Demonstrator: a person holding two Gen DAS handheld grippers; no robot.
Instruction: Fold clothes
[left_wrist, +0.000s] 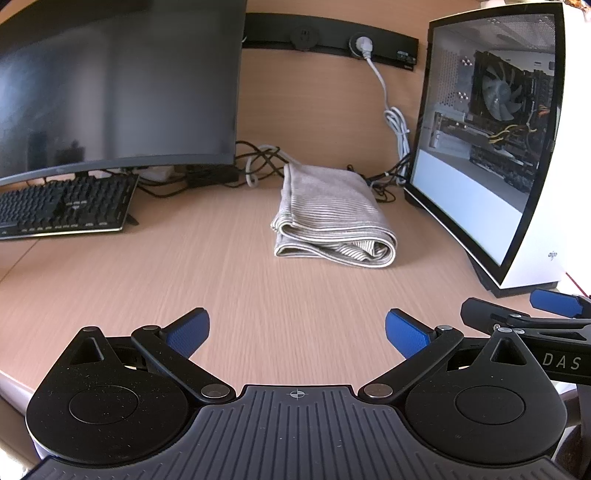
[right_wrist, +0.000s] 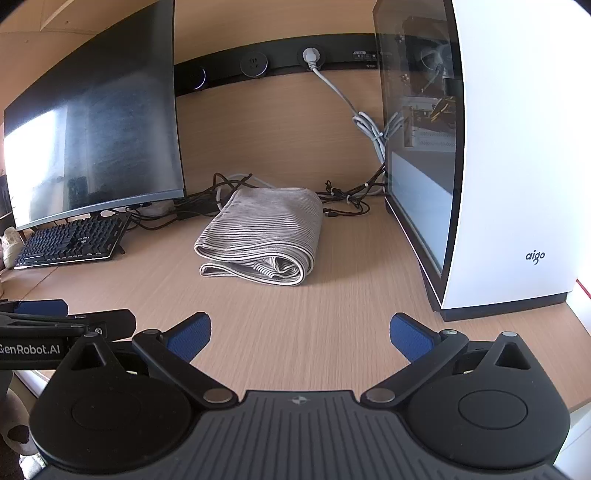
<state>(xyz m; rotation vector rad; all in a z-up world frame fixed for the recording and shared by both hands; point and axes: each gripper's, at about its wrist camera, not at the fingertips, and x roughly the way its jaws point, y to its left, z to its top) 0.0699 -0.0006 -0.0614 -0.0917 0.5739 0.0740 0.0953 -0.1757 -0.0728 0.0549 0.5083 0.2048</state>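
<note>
A grey striped cloth (left_wrist: 328, 218) lies folded into a thick bundle on the wooden desk (left_wrist: 221, 280), toward the back between the monitor and the computer case. The same cloth (right_wrist: 264, 236) sits mid-frame in the right wrist view, with its rolled folds facing me. My left gripper (left_wrist: 297, 332) hovers open over bare desk, well short of the cloth, nothing between its blue pads. My right gripper (right_wrist: 301, 338) is open too and holds nothing, also short of the cloth. Each gripper's finger shows at the edge of the other's view.
A dark monitor (left_wrist: 110, 85) and a black keyboard (left_wrist: 62, 206) stand at the left. A white glass-sided computer case (left_wrist: 517, 155) fills the right. Tangled cables (right_wrist: 343, 199) and a wall socket strip (right_wrist: 280, 62) lie behind the cloth.
</note>
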